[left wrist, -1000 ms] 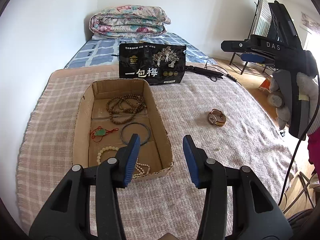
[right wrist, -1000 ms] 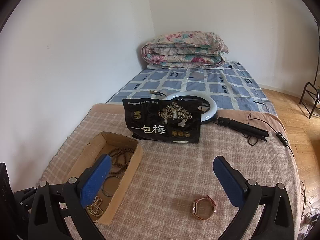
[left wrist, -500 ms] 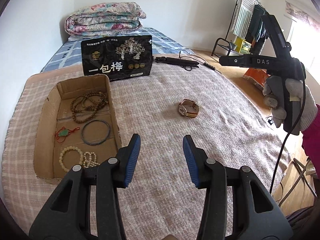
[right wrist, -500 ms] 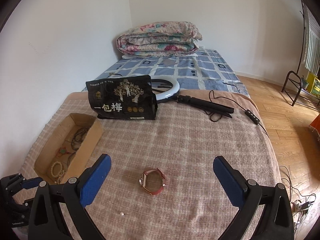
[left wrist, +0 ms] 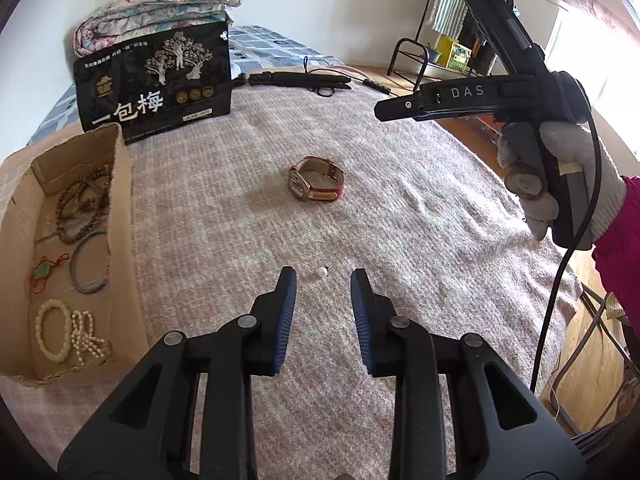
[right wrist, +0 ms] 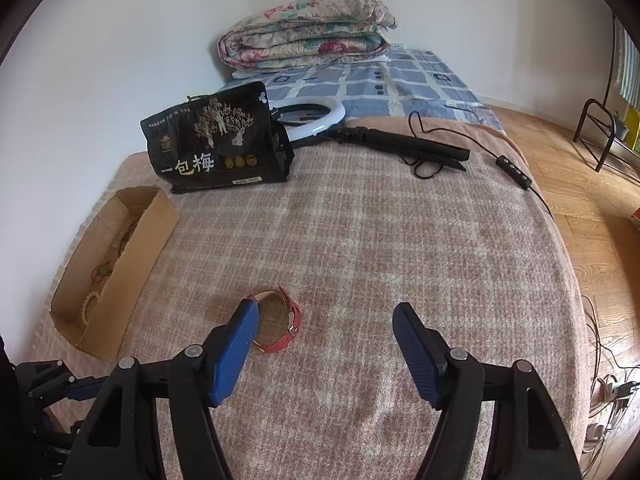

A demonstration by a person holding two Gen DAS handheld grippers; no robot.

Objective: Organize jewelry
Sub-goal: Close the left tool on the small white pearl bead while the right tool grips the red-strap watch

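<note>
A red-strapped wristwatch (left wrist: 316,179) lies on the plaid blanket; it also shows in the right wrist view (right wrist: 280,325), just beyond the right gripper's left finger. A small white pearl earring (left wrist: 322,272) lies just ahead of my open, empty left gripper (left wrist: 323,280). A cardboard box (left wrist: 124,216) at the left holds a brown bead string (left wrist: 82,208), a grey bangle (left wrist: 86,266), a green pendant on red cord (left wrist: 43,271) and white bead bracelets (left wrist: 68,330). My right gripper (right wrist: 325,314) is wide open and empty above the blanket.
A black snack bag (left wrist: 156,80) stands behind the box. A ring light with black stand and cable (right wrist: 376,138) lies at the blanket's far edge. A folded quilt (right wrist: 308,32) sits on the bed beyond. Wooden floor lies to the right.
Both grippers swung right, away from the box. The left now has the pearl earring just ahead of its fingers; the right has come down close to the watch.
</note>
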